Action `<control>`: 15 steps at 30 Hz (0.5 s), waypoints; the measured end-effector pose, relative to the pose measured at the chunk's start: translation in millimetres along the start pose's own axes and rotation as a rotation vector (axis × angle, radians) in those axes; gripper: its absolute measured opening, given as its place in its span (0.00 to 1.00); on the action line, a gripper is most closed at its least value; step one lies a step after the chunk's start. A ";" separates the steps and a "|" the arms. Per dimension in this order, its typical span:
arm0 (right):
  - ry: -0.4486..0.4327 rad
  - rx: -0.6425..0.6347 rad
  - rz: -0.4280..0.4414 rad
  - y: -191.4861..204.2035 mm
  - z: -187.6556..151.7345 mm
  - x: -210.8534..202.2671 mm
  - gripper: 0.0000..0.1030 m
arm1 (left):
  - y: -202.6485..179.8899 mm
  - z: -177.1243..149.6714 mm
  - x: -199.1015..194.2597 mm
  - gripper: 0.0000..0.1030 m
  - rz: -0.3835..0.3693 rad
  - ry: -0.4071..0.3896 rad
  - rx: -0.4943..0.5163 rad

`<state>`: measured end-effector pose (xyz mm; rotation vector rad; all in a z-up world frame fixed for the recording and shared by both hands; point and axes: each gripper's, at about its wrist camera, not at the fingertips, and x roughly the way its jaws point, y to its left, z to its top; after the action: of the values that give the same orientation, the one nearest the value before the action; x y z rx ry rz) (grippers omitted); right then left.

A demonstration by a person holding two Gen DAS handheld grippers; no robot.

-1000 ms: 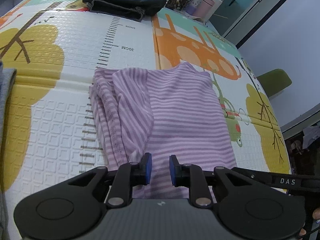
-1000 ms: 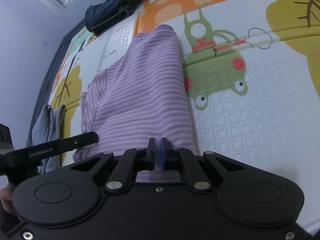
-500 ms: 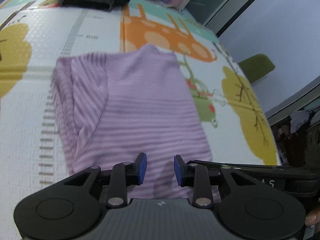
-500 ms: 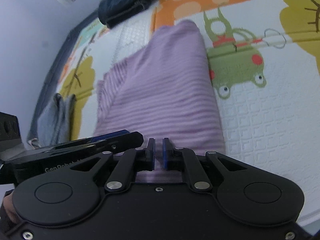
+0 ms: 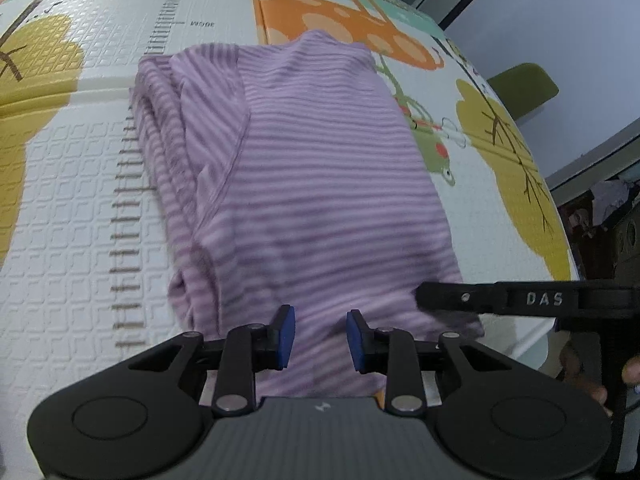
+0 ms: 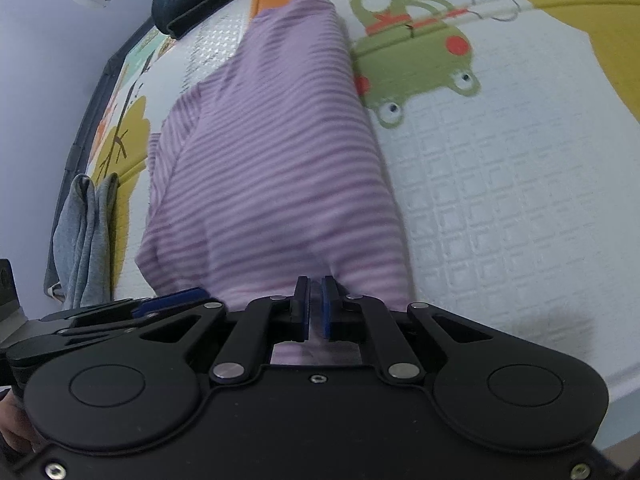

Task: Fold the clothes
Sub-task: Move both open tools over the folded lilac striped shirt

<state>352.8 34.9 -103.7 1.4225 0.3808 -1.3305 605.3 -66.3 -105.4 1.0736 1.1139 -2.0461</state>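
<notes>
Right gripper [image 6: 315,306] pinching the striped garment's [image 6: 272,160] near hem; left gripper [image 5: 321,338] hanging unclenched beside it, garment stretching lengthwise ahead.

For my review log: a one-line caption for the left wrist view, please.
Left gripper, jaws apart, over the near edge of a folded purple striped shirt on a cartoon play mat.

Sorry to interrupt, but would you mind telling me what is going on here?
A person holding a claw in each hand is folding a purple striped shirt on a cartoon play mat. The right claw is pinched shut at the shirt's near edge. The left claw stands open over the same edge, gripping nothing. The shirt is already folded narrow.
</notes>
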 end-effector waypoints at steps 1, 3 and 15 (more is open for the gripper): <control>0.002 0.003 -0.002 -1.9 -1.4 -1.2 0.05 | 1.0 -2.0 -1.1 0.30 0.001 0.004 0.001; 0.004 0.008 -0.006 -5.9 -4.1 -4.1 0.05 | 3.6 -6.4 -3.6 0.30 0.004 0.008 0.001; -0.015 0.027 -0.045 -19.2 -20.5 -29.0 0.05 | 14.2 -19.5 -26.7 0.33 0.007 -0.007 -0.007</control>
<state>338.3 71.0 -92.9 1.4329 0.3876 -1.3867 637.3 -53.7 -94.9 1.0645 1.1117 -2.0379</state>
